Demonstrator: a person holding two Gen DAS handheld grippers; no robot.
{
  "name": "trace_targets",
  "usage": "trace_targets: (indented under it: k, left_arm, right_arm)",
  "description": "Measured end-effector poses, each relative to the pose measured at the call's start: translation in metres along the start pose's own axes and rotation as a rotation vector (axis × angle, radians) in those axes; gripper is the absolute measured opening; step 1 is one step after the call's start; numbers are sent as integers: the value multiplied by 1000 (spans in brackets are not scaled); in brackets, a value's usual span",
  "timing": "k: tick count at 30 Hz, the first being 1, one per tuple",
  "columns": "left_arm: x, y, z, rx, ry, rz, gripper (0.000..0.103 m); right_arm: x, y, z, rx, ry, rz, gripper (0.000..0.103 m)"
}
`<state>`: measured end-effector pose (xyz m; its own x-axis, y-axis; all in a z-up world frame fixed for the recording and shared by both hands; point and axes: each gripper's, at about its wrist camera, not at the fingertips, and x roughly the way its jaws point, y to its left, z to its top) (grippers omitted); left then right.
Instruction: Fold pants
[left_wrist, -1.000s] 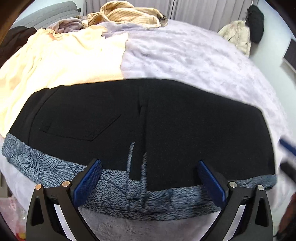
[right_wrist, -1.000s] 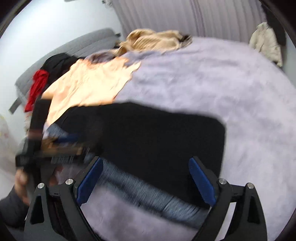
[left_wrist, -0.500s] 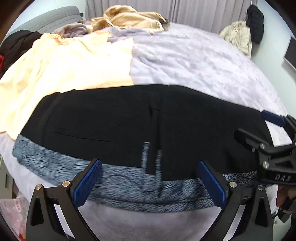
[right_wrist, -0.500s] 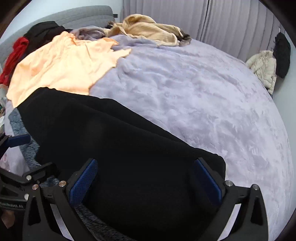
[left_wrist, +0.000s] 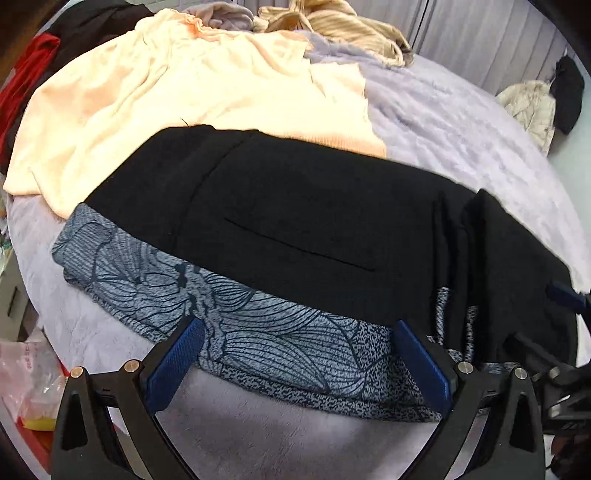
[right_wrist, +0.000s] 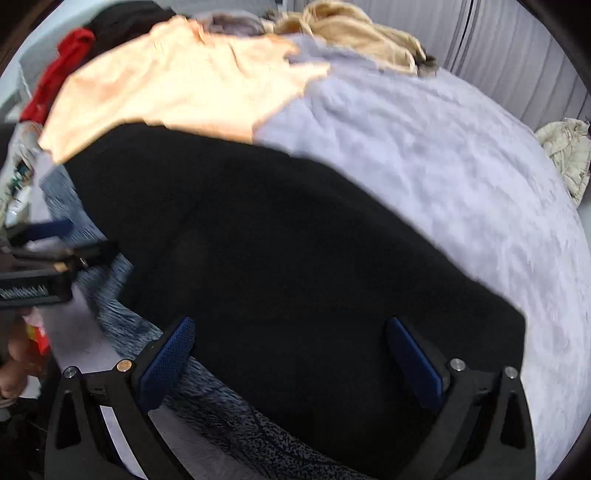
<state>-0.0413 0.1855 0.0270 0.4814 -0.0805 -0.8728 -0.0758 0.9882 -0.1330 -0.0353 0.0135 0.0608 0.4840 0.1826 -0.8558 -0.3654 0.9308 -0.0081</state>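
Black pants (left_wrist: 314, 221) before spread left claw (left_wrist: 295, 369)

A lavender plush blanket (left_wrist: 461, 122) covered the bed. On it lay a pale peach garment (left_wrist: 192, 96), spread flat across the far left part. Behind it a tan striped garment (left_wrist: 343, 29) was bunched in a heap, with a small grey-mauve piece (left_wrist: 221, 14) just beside it. Red cloth (left_wrist: 26, 81) and black cloth (left_wrist: 96, 18) lay piled at the far left edge. A cream quilted jacket (left_wrist: 532, 107) and a black item (left_wrist: 567, 96) sat by the pleated curtain (left_wrist: 480, 40). A clear plastic bag (left_wrist: 33, 384) lay low on the left.
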Motion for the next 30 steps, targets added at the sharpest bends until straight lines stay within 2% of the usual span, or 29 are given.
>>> trace_targets:
  k: [3,7,9,10,13,16,19,20,21,23,26,27,29,30]
  left_arm:
    - [7,16,-2,-47,24,-17,103]
    - [5,17,-3,-32,12,-44,103]
    - [-6,24,-7,-32,-21,-110,103]
    - [-11,29,-9,-31,-30,-116,103]
    - [-23,49,-20,-25,-49,-73,103]
    - [-25,66,-24,-27,-55,-89,103]
    - [-24,74,-19,-42,-53,-88,103]
    - [-22,79,-19,-53,-52,-99,103]
    - [-25,79,-20,-62,-48,-109,103]
    - [-20,85,-19,-72,-46,-120,103]
    - [-22,91,-20,-59,-68,-144,103]
    - [-19,94,-18,-50,-74,-151,103]
    - [-17,96,-17,-27,-75,-152,103]
    - [-16,98,-15,-23,-65,-145,103]
  right_arm:
    - [-17,4,28,-57,-87,131,103]
    - [11,30,84,-236,-73,232,103]
    - [33,46,109,-280,-34,313,103]
    - [44,52,120,-295,-14,336,103]
    - [78,84,142,-396,74,410,103]
    - [109,114,163,-511,126,449,103]
    - [141,133,181,-551,224,558,103]
    - [148,139,186,-561,248,599,100]
    - [153,145,189,-570,278,646,94]
    - [152,154,194,-610,323,710,90]
    - [149,156,192,-706,326,724,85]
    - [155,155,195,-687,342,727,93]
    - [173,159,197,-630,389,713,97]
    - [178,163,193,-623,404,715,87]
